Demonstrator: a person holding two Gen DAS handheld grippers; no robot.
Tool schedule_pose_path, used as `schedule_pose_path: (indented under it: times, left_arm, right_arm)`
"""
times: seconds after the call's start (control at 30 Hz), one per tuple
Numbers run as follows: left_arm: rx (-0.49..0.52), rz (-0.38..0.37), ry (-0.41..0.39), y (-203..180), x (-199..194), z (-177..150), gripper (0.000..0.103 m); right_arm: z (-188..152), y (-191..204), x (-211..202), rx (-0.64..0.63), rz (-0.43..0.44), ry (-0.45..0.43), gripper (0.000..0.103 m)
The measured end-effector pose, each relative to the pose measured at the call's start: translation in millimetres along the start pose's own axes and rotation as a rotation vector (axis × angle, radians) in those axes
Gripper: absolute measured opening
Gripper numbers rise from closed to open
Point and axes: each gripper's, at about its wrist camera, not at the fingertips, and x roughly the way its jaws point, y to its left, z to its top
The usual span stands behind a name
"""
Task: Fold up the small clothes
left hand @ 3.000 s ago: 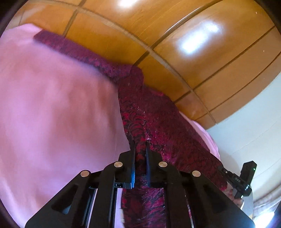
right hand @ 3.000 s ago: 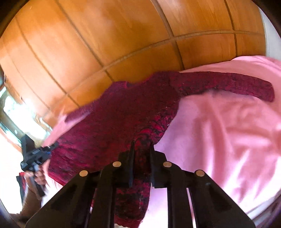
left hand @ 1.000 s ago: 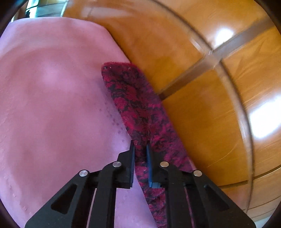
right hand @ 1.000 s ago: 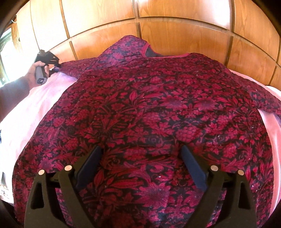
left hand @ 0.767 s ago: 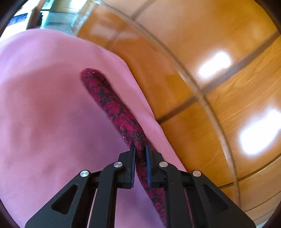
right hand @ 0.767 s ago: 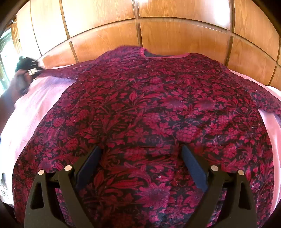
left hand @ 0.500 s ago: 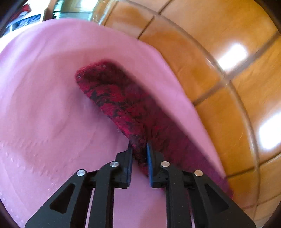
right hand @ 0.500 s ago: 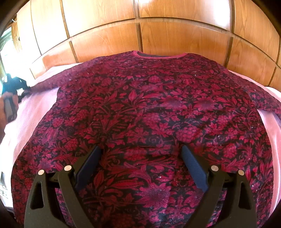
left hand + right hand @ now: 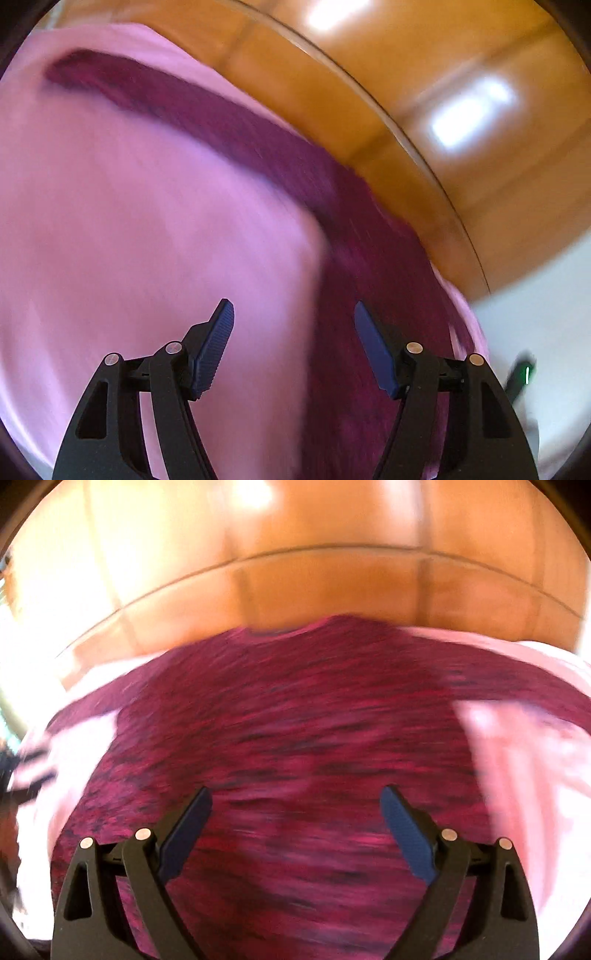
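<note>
Nearest in the left wrist view, the left gripper (image 9: 293, 314) stands wide apart and holds nothing, its blue fingers (image 9: 216, 347) over the pink sheet (image 9: 140, 236) with the garment's side edge running between them and off to the right; nearest in the right wrist view, the right gripper (image 9: 295, 801) is likewise spread wide and empty, hovering above the lower body of the red patterned top (image 9: 295, 738); beyond it the top lies spread flat on the sheet, neckline at the far side against the wooden panel (image 9: 314, 583), one sleeve (image 9: 177, 107) stretched out along the sheet's far edge; both views are smeared by motion, so the pattern and hems are hard to read; the likely trouble is a hurried pinch that catches the sheet along with the fabric, or grabs only one layer, and drags the flat top crooked so the fold comes out uneven.
</note>
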Motion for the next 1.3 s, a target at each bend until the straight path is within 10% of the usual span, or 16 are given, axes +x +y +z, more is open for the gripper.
schedule_pose_path:
  times: [0.13, 0.23, 0.37, 0.57, 0.83, 0.93, 0.97, 1.1, 1.3]
  left_arm:
    - [0.061, -0.046, 0.137, -19, 9, -44, 0.065]
    - [0.089, -0.041, 0.195, -25, 13, -63, 0.045]
    - [0.13, -0.014, 0.196, -24, 18, -58, 0.017]
    - [0.245, 0.034, 0.167, -34, 7, -49, 0.014]
    - [0.263, 0.172, 0.171, -36, 10, -49, 0.031]
    - [0.294, 0.15, 0.095, -58, 3, -40, 0.04]
    - [0.307, 0.122, 0.072, -69, 4, -35, 0.04]
    - [0.373, 0.091, 0.034, -102, 27, -28, 0.058]
    - [0.484, 0.11, 0.079, -135, 79, -39, 0.058]
  right_arm:
    - [-16, -64, -17, 0.091, -0.122, 0.032, 0.089]
    - [-39, -84, -21, 0.149, -0.06, 0.111, 0.072]
    - [-59, -81, -25, 0.172, 0.021, 0.159, 0.043]
    - [-56, -75, -58, 0.126, 0.058, 0.161, 0.014]
    - [-72, -81, -61, 0.117, 0.059, 0.225, 0.013]
    - [-59, -99, -63, 0.166, 0.072, 0.188, 0.035]
    - [-52, -109, -65, 0.201, 0.062, 0.16, 0.051]
    - [-26, -164, -65, 0.378, 0.028, 0.054, 0.062]
    - [10, -282, -29, 0.746, -0.005, -0.064, 0.056]
